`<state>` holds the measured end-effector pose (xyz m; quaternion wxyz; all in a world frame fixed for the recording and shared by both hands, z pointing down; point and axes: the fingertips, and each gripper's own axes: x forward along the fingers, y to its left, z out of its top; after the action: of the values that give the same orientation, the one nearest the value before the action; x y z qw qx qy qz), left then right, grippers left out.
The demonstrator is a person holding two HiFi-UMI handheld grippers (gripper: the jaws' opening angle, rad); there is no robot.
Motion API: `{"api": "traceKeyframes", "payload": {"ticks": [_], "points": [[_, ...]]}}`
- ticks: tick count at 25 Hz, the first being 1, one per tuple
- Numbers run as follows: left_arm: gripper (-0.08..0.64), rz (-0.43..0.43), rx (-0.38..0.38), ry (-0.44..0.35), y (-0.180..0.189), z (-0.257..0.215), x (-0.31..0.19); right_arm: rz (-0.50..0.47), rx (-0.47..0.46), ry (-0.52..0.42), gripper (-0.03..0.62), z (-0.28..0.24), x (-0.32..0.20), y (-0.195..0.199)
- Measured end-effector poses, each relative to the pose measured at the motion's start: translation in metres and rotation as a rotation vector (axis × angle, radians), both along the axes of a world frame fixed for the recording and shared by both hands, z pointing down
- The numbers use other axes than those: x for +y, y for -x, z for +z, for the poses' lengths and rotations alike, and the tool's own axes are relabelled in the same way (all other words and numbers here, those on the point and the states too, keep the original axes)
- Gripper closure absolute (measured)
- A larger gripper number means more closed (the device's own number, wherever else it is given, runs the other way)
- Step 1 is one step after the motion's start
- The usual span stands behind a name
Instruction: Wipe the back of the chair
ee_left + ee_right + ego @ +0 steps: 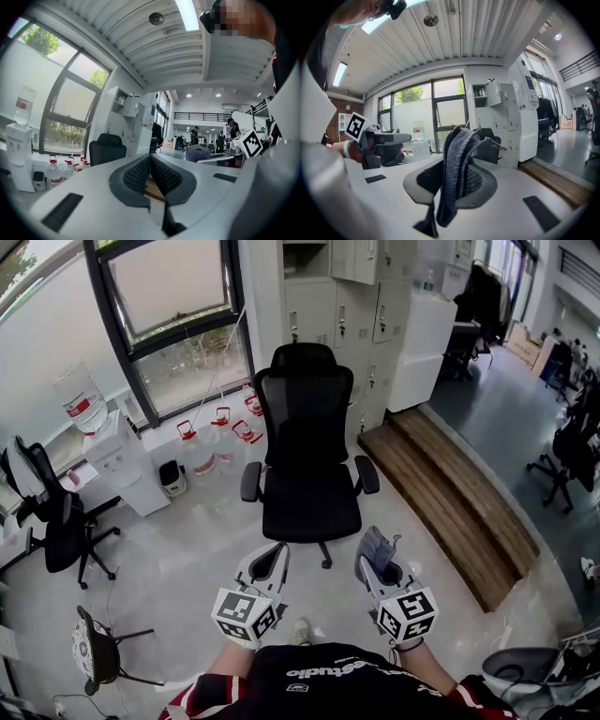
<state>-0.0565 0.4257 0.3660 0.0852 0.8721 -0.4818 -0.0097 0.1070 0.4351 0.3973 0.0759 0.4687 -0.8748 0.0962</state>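
A black mesh-backed office chair (307, 456) faces me in the middle of the floor, its seat toward me and its back on the far side. My right gripper (375, 554) is shut on a grey cloth (457, 168) that hangs folded from its jaws. My left gripper (272, 561) is shut with nothing in it, its dark pads (140, 176) pressed together. Both grippers hover side by side a short way in front of the chair's seat. In the left gripper view the chair (107, 147) shows small at the left; the chair (490, 147) sits partly hidden behind the cloth in the right gripper view.
A water dispenser (117, 451) and several water jugs (220, 437) stand under the window at left. White lockers (361, 306) rise behind the chair. A wooden step (450, 498) runs along the right. Another black chair (56, 521) and a stool (94, 648) stand at left.
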Motion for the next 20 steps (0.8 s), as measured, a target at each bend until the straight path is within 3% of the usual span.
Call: {"api": "traceKeyframes", "payload": {"ticks": [10,20], "points": [[0.535,0.027,0.031,0.002,0.05,-0.012,-0.099,-0.001,0.024,-0.009,0.514,-0.019,-0.098,0.059],[0.535,0.004,0.056,0.04,0.056,0.001,-0.155,-0.026,0.036,0.037,0.514,-0.009,-0.152,0.065]]}}
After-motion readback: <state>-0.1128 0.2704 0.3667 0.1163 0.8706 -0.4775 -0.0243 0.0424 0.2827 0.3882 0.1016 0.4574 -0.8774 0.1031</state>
